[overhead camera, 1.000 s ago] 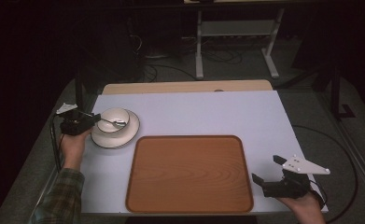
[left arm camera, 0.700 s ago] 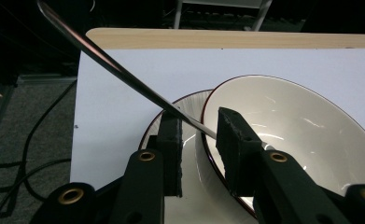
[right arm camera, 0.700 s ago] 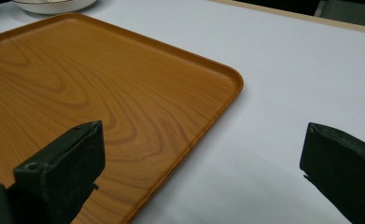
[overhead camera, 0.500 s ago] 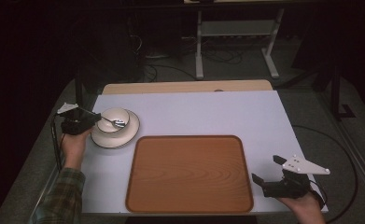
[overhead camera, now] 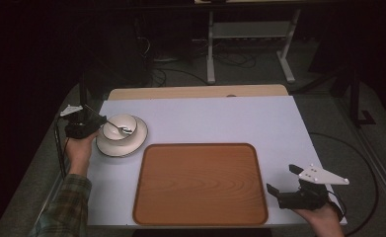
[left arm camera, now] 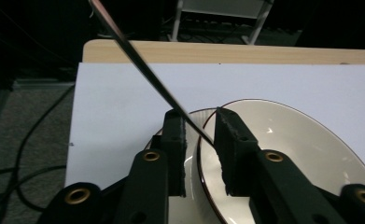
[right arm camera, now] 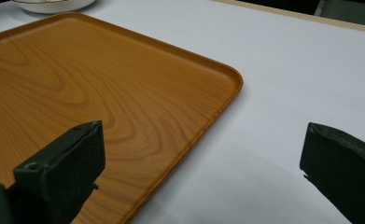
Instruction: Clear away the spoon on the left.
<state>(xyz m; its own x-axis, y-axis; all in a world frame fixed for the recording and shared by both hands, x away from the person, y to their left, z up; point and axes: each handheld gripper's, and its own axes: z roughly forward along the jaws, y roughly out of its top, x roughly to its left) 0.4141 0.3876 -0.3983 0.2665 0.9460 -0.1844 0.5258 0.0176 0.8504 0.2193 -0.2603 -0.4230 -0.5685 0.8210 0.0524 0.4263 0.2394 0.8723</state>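
A small white bowl [overhead camera: 126, 123] sits on a white saucer [overhead camera: 122, 146] at the table's left, with a metal spoon [overhead camera: 117, 127] resting in it. My left gripper [overhead camera: 95, 121] is at the saucer's left edge. In the left gripper view the spoon's thin handle [left arm camera: 147, 70] slants down between the jaws of that gripper [left arm camera: 199, 128], above the bowl [left arm camera: 287, 140]. The jaws have just been closing, and a gap still shows beside the handle. My right gripper [overhead camera: 282, 178] rests open at the front right, beside the wooden tray [overhead camera: 200, 182]; in its own view [right arm camera: 203, 135] nothing lies between the jaws.
The wooden tray [right arm camera: 101, 84] lies bare on the white table cover [overhead camera: 220, 121], front and centre. The wooden table edge [overhead camera: 195, 92] shows at the back, with cables and a metal stand [overhead camera: 250, 34] on the floor beyond.
Both hands have stayed where they were. The left gripper's jaws have drawn closer together around the spoon handle.
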